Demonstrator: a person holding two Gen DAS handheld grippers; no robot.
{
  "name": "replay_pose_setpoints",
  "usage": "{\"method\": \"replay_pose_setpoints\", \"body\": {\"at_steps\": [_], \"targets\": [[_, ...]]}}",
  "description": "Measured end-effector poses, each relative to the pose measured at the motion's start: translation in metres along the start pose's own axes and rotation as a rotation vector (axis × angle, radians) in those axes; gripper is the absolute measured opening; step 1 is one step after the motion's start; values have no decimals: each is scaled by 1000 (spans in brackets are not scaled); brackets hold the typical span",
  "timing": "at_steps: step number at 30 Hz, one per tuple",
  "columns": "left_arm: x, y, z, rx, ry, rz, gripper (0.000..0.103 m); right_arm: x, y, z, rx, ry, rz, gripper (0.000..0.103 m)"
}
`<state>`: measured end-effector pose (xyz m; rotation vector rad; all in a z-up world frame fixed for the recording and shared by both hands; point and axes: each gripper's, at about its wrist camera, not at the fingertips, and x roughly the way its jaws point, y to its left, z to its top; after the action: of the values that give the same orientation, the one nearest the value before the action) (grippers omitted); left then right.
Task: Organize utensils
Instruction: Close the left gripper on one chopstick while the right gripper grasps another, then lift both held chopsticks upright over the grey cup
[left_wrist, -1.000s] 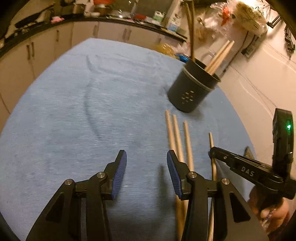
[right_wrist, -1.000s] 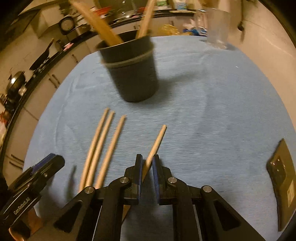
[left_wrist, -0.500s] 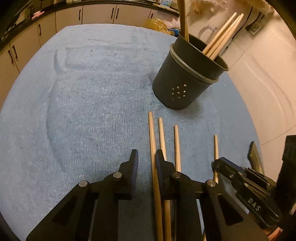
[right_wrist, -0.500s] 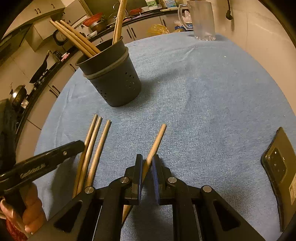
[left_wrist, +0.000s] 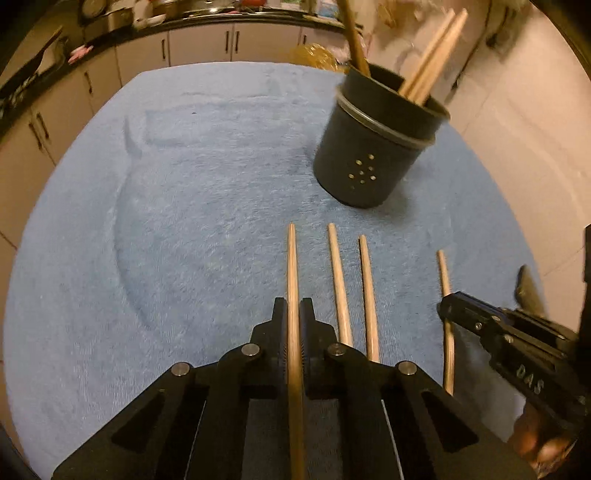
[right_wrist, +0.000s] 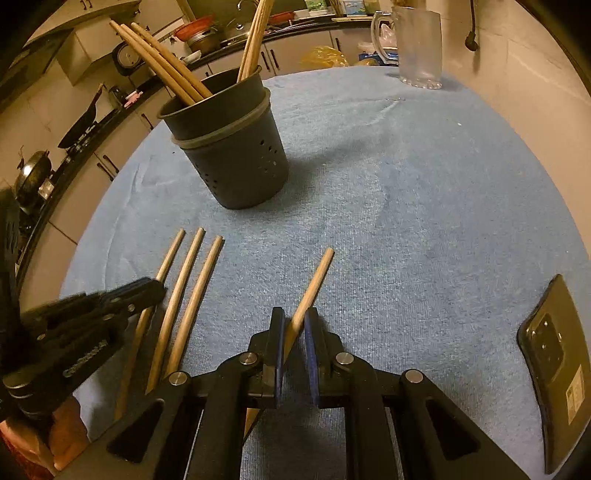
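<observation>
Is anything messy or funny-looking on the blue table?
A little. Four chopsticks lie outside the dark holder. Each gripper pinches one; two loose chopsticks lie between them. A phone sits at the cloth's right edge, odd among utensils. Nothing is spilled or broken.

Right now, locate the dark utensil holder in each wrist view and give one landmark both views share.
Left wrist view: the utensil holder stands upper right, beyond the chopsticks lying on the blue cloth.
Right wrist view: it stands upper left of centre, several chopsticks standing in it.
Shared landmark: the yellow bag past the cloth's far edge.
</observation>
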<state>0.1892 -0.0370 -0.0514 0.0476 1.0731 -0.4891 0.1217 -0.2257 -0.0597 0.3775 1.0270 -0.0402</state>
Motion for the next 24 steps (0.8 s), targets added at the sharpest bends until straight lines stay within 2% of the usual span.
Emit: {"method": "replay_pose_setpoints", "body": {"at_steps": [3, 6, 12, 17, 24], "targets": [[-18, 7, -5, -22, -53, -31, 6, -6, -4, 1, 43, -10, 69, 7], [-45, 10, -6, -33, -134, -58, 6, -21, -1, 2, 41, -67, 99, 6], [-96, -1, -5, -21, -286, -80, 6, -70, 10, 2, 3, -269, 148, 6], [-125, -10, -9, -3, -339, -82, 6, -99, 17, -3, -29, -395, 161, 6], [-137, -18, -9, 19, -371, -88, 6, -120, 23, -7, -49, -465, 165, 6]]}}
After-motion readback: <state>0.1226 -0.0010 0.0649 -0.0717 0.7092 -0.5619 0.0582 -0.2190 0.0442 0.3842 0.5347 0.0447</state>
